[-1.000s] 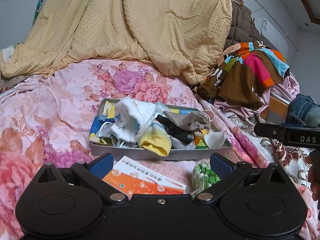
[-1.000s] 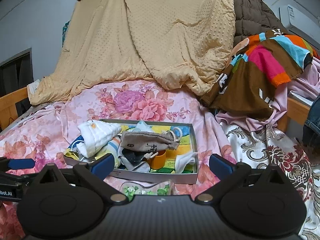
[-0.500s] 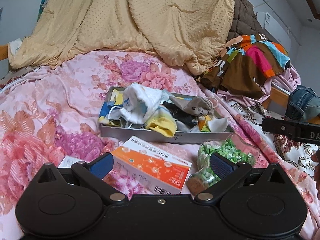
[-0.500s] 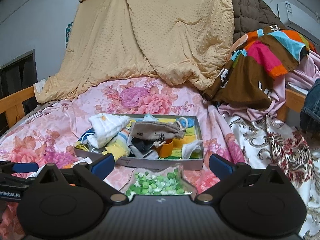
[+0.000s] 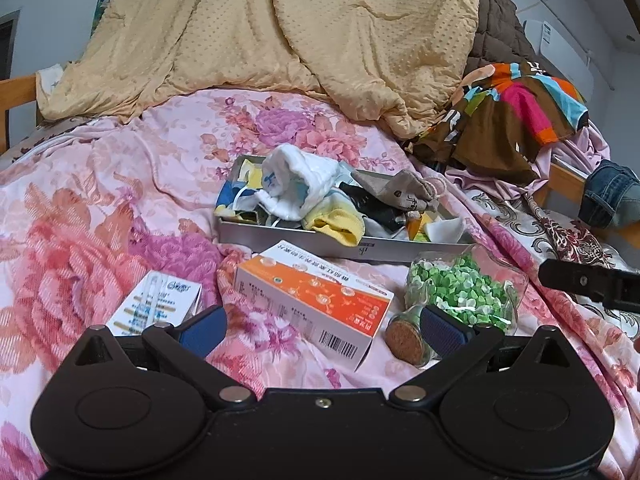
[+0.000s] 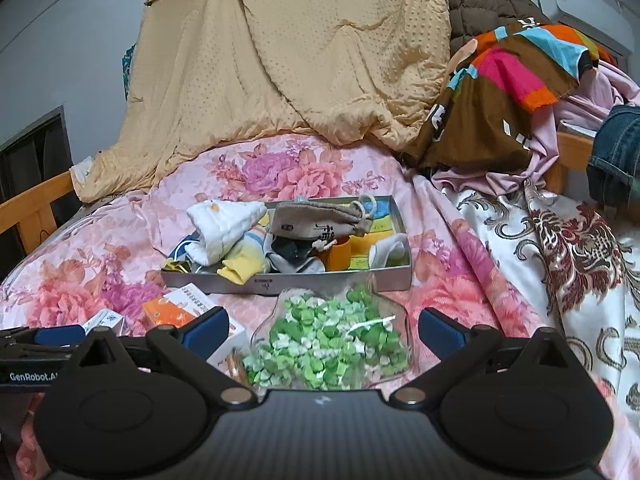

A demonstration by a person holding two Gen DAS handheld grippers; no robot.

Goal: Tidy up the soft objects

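A grey metal tray (image 5: pixel 296 239) (image 6: pixel 304 281) lies on the floral bedsheet, heaped with soft things: a white cloth (image 5: pixel 304 184) (image 6: pixel 220 228), a yellow sock (image 5: pixel 336 226) (image 6: pixel 244 264), a beige drawstring pouch (image 5: pixel 396 194) (image 6: pixel 320 224) and dark socks. My left gripper (image 5: pixel 324 330) is open and empty, low over the sheet in front of the tray, with an orange-and-white box (image 5: pixel 316 300) between its fingers' line. Also open and empty, my right gripper (image 6: pixel 322 326) hovers over a heart-shaped glass jar of green paper stars (image 6: pixel 332 340) (image 5: pixel 460 292).
A small white box (image 5: pixel 156 304) lies at the left. A beige quilt (image 5: pixel 280 40) is heaped behind the tray. Striped brown clothing (image 5: pixel 512 120) and jeans (image 5: pixel 608 196) pile up at the right. A wooden bed rail (image 6: pixel 36 200) runs along the left.
Both grippers have drawn back from the tray, which now looks farther away. The orange box, the jar and a small white box have come fully into view in front.
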